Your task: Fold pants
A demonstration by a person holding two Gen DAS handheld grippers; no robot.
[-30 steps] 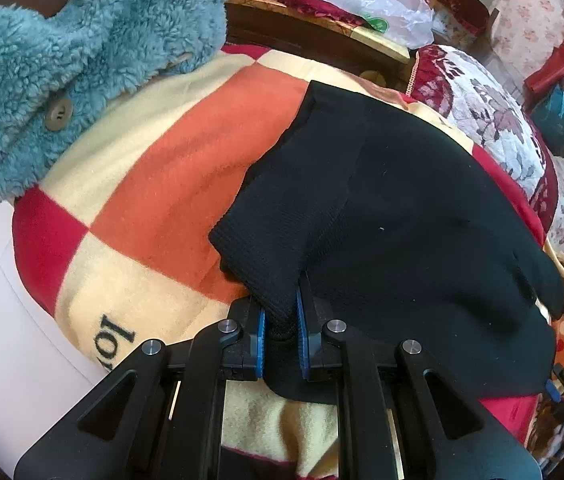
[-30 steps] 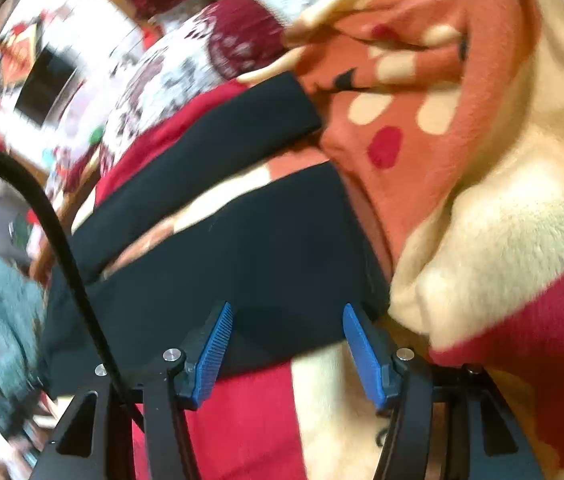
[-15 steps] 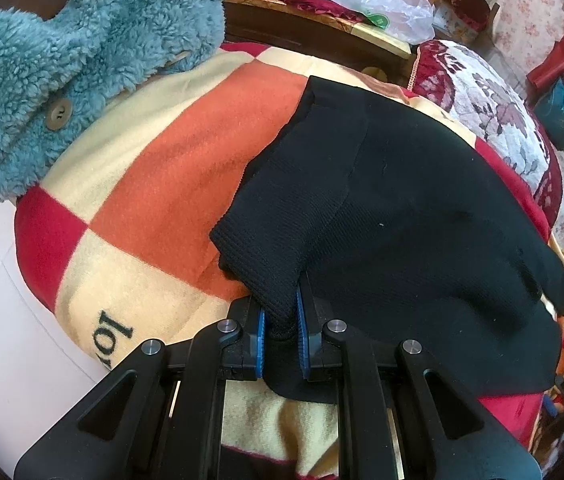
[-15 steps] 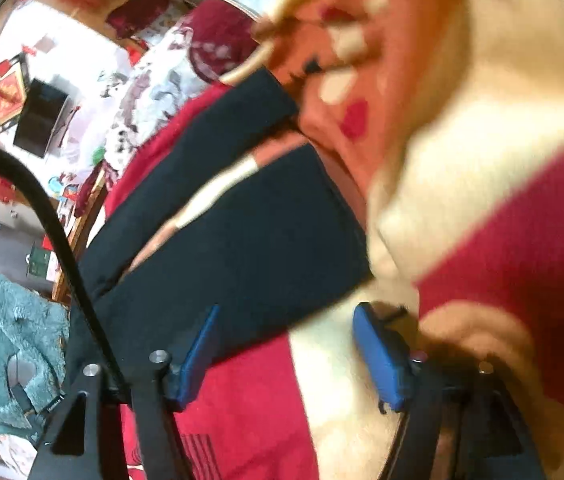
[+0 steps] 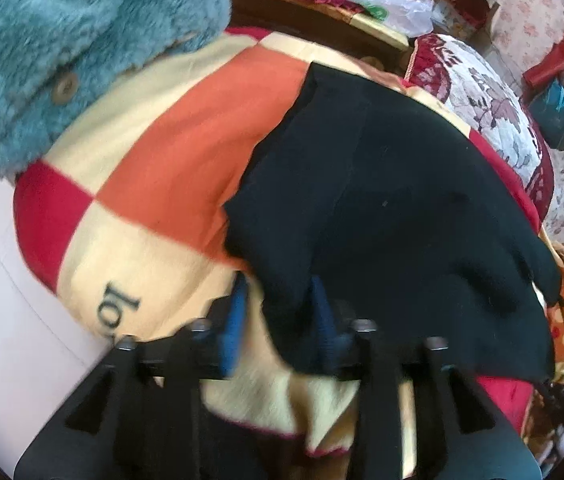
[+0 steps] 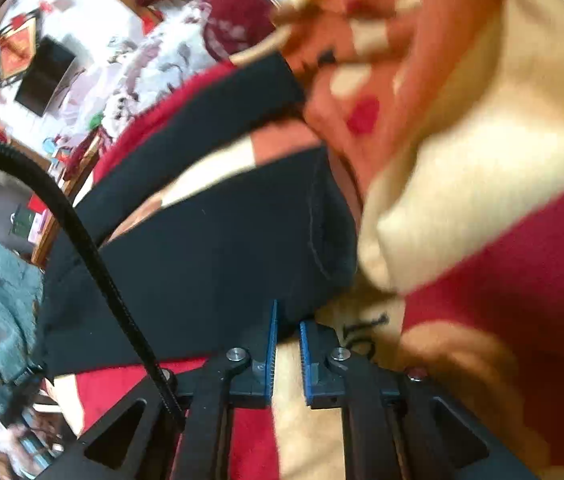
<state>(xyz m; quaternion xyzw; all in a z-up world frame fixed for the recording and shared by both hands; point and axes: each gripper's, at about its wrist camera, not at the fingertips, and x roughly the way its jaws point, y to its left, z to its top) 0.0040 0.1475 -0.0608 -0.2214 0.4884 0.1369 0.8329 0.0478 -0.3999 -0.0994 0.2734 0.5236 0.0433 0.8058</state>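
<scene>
1. Black pants (image 5: 394, 208): one pair, fine knit, matte. They lie flat on the checked fleece blanket (image 5: 170, 148), two legs showing apart in the right wrist view (image 6: 210, 264).
2. Blanket: soft pile, squares of orange, cream and red, with black lettering near its edge.
3. Left gripper (image 5: 278, 316): jaws have just been opening and now stand apart; a pants edge lies loose between the blue pads, not pressed.
4. Right gripper (image 6: 287, 344): jaws have just been closing to a narrow gap; a pants hem corner sits at the ribbed pad tips, grip cannot be told.
5. One teal shaggy coat (image 5: 74, 44), two buttons visible, on the blanket's far corner.
</scene>
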